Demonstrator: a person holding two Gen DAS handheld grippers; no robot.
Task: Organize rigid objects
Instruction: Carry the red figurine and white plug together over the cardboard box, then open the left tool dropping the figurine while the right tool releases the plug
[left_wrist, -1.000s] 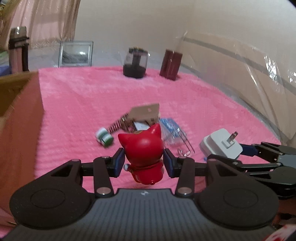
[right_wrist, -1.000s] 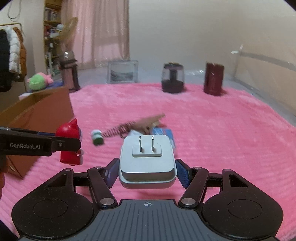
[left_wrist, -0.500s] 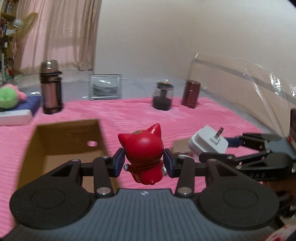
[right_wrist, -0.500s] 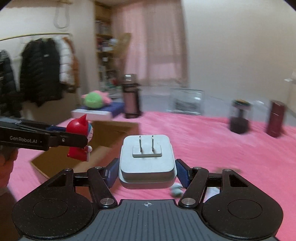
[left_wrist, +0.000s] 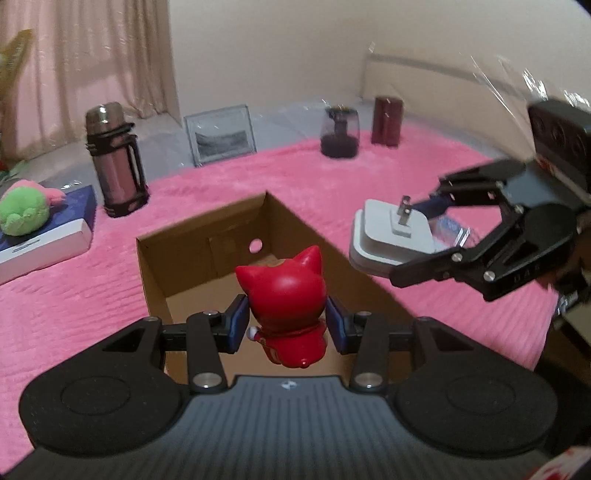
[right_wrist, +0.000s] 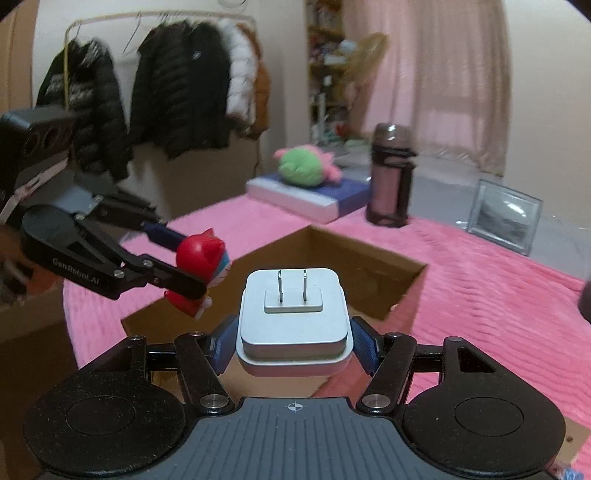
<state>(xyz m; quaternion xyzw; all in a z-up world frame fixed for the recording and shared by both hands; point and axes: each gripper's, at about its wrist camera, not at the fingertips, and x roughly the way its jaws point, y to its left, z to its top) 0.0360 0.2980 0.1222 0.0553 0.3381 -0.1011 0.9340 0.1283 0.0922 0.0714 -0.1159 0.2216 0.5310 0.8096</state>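
In the left wrist view, low centre, our left gripper pinches the red cat figurine over the open cardboard box. In the right wrist view, our right gripper clamps the white plug adapter at centre, above the box. We judge both are ready to drop; next, lower and release inside.

— Left gripper: looked how?
— Matte black, ribbed grey plate in the middle, round discs embossed on both sides, silver screws at the linkage joints, blue finger pads.
— And the right gripper?
— Built alike: black linkages, silver screws, blue pads, crosshair mark on the ribbed plate. White "GenRobot.AI" lettering read along the left one's arm.
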